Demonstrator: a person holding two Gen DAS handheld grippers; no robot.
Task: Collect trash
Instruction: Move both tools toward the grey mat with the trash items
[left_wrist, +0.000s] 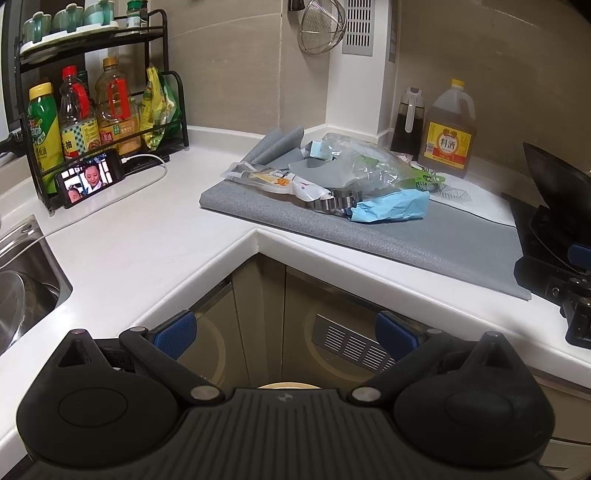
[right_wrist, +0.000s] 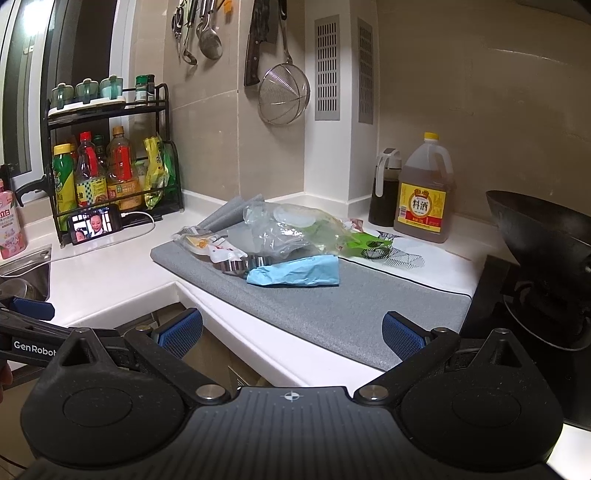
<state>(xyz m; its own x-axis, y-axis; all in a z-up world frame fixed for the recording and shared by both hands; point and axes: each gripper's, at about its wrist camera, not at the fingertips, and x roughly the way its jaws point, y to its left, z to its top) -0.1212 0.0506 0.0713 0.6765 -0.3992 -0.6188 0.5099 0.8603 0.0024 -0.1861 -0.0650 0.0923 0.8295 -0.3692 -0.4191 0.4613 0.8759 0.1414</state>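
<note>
- White corner tabltop (left_wrist: 147, 236) carries a grey mat (left_wrist: 424, 236), frame centre.
- Trash on mat: clear plastic bag (left_wrist: 365, 166), blue crumpled paper (left_wrist: 391, 208), white wrapper (left_wrist: 291, 186).
- Left tongs (left_wrist: 284, 332) open, empty, lower frame.
- Right tongs (right_wrist: 291, 332) open, empty, short of the trash.

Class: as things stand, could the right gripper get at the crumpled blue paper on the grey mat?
Probably yes: the right gripper is open, and the blue paper lies at the pile's near edge with only bare grey mat between.
</note>
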